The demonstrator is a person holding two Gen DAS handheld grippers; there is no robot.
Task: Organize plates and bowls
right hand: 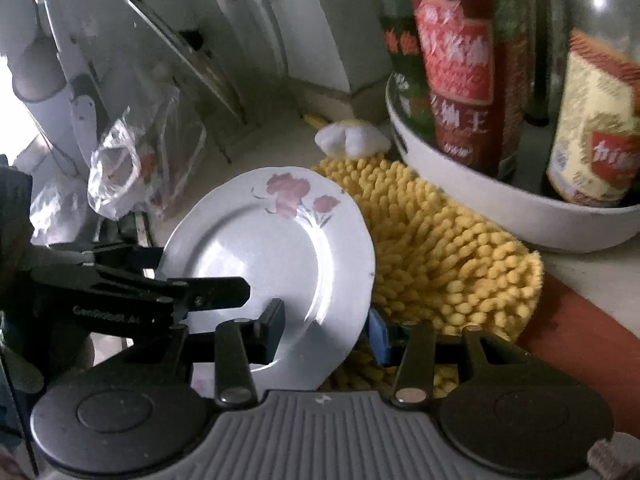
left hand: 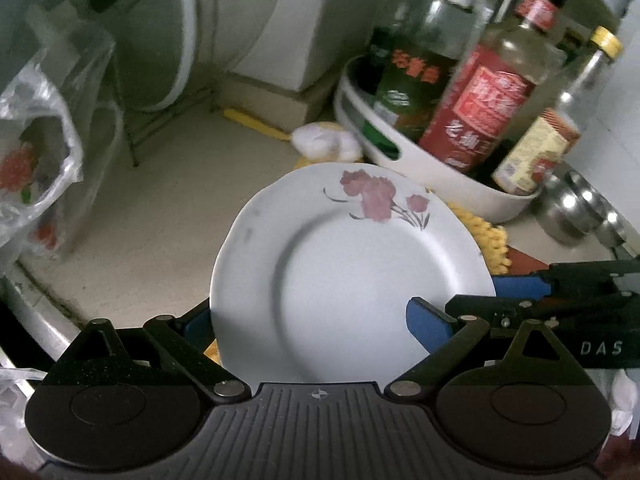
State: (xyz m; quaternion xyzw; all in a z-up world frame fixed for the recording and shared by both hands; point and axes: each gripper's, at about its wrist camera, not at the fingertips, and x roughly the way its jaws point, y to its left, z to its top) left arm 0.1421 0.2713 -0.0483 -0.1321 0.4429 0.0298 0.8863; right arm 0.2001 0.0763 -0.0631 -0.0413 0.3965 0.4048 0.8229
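A white plate with a pink flower print is held tilted above the counter. My left gripper has one blue pad over the plate's face and the other behind its rim, shut on its near edge. My right gripper also clamps the same plate, one finger on its face, the blue pad behind its right rim. The right gripper shows at the right of the left wrist view; the left gripper shows at the left of the right wrist view.
A yellow chenille mat lies under and right of the plate. A white tray of sauce bottles stands at the back right. Steel cups sit far right. A plastic bag and a large leaning plate are at the left.
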